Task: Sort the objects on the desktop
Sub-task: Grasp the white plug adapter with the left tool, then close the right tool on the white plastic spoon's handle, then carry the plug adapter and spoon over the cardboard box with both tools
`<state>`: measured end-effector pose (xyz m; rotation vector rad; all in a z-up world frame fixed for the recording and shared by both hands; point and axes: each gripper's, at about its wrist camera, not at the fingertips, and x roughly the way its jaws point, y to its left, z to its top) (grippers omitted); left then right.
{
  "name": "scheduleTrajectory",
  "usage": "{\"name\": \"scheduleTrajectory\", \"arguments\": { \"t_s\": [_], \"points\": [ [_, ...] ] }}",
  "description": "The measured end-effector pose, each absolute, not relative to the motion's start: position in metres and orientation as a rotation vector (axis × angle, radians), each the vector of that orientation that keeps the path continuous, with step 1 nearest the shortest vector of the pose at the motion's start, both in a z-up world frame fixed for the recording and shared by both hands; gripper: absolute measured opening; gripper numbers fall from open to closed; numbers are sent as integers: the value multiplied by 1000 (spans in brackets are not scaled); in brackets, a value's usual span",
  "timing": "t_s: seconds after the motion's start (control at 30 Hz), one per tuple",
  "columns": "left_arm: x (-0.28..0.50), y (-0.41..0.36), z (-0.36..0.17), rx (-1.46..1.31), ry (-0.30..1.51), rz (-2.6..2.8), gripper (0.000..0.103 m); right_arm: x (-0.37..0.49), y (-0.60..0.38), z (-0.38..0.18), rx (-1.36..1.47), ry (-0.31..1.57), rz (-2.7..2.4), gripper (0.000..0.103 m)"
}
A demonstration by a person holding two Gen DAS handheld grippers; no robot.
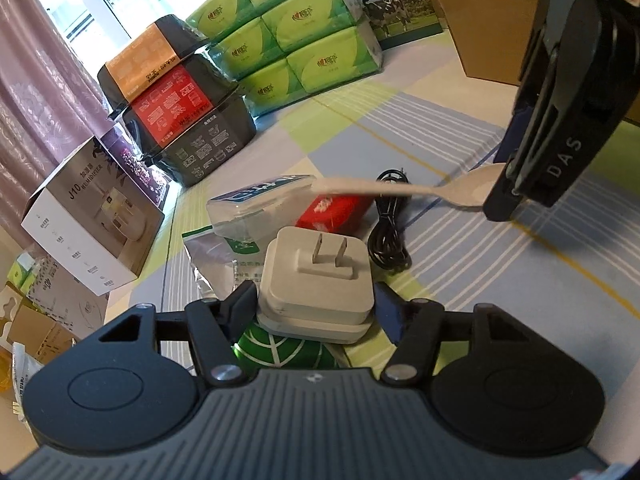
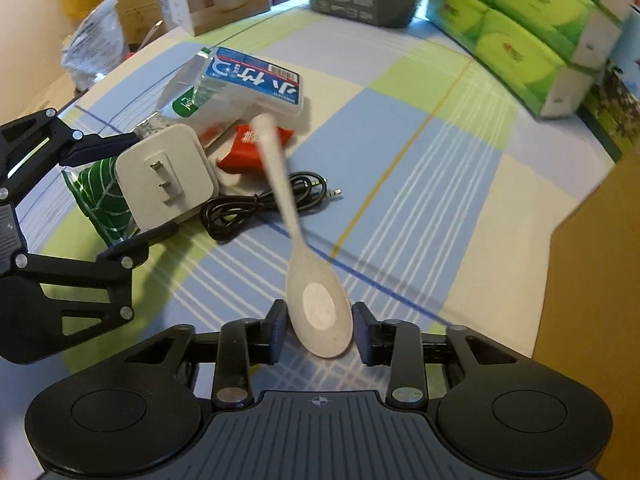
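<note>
1. A checked cloth [image 2: 420, 152] in blue, green and cream is spread over the table, and the clutter is gathered towards 10 o'clock in the right wrist view.
2. Green tissue packs [image 1: 288, 28] are stacked at 12 o'clock in the left wrist view, with dark food trays [image 1: 176, 96] at 10 o'clock and a white humidifier box [image 1: 88, 220] at 9 o'clock.
3. A brown cardboard box [image 2: 592, 280] is seen at 3 o'clock in the right wrist view.
4. The left gripper [image 1: 316, 304] is closed on a white plug adapter [image 1: 316, 276]; the adapter is gripped by its sides, prongs facing away from the camera, above a green leaf-patterned packet [image 1: 280, 350].
5. The right gripper [image 2: 320, 330] is set narrowly around the bowl of a pale spoon [image 2: 316, 304], whose handle points to 12 o'clock; whether the pads are pressed against the bowl cannot be told.
6. A clear case with a blue label [image 2: 244, 84] is seen lying on a foil pouch [image 1: 212, 256].
7. A red packet [image 2: 244, 152] is seen just beside the case.
8. A coiled black cable [image 2: 256, 208] lies on the cloth beneath the spoon handle.
</note>
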<state>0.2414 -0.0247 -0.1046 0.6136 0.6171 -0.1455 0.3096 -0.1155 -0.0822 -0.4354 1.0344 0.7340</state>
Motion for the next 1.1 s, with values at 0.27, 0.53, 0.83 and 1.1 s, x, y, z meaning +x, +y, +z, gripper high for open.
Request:
{"name": "scheduleTrajectory", "arguments": {
  "t_s": [0.27, 0.53, 0.83, 1.1],
  "points": [
    [232, -27, -95, 492, 702, -154, 59, 275, -139, -79, -349, 1078, 634, 30],
    [182, -26, -81, 151, 871, -212, 59, 219, -186, -73, -149, 1123, 572, 30],
    [125, -44, -92, 116, 861, -202, 66, 145, -226, -77, -89, 905, 553, 58],
    [118, -49, -90, 99, 757, -179, 70, 125, -224, -91, -154, 710, 591, 58]
  ]
}}
